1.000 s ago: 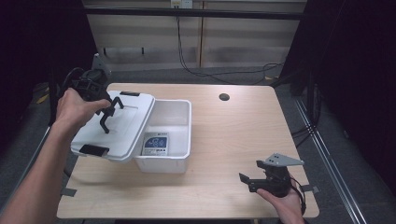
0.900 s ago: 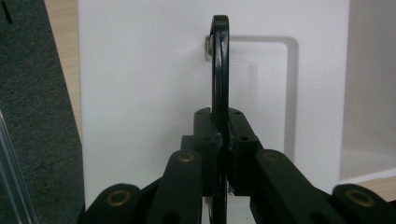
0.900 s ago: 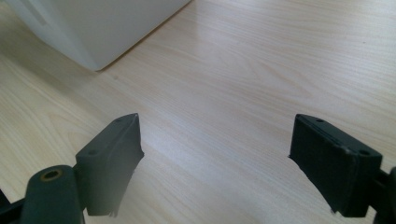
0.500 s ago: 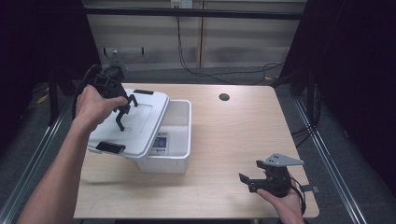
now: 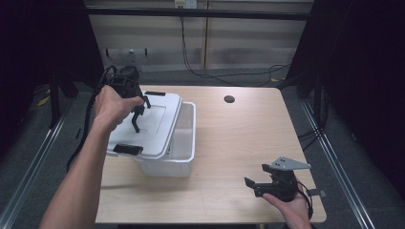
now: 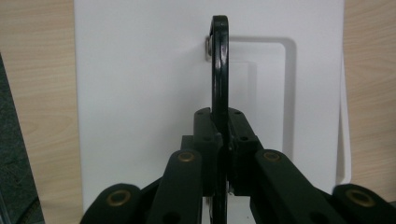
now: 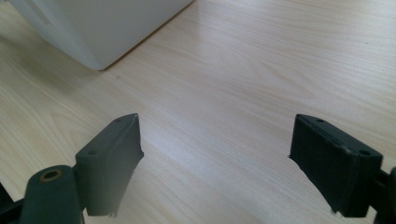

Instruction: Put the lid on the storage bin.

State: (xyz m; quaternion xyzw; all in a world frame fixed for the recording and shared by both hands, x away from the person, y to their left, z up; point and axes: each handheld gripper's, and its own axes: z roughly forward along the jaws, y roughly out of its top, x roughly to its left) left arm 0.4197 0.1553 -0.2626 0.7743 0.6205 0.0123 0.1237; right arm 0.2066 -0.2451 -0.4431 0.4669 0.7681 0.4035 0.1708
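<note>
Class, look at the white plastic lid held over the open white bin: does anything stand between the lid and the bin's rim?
Nothing visible does. The left tongs grip the white plastic lid by its black handle, partly over the open white bin.

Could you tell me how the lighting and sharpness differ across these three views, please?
High view: table lit, surroundings almost black, box shadowing the wood. Left gripper view: lid bright and flat, handle glossy with a highlight, jaws soft. Right gripper view: wood grain crisp, near jaws blurred, box corner shaded.

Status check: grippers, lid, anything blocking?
Left gripper shut on lid handle. Lid sits skewed, partly covering white bin. Right gripper open, resting on table. Nothing blocking.
</note>
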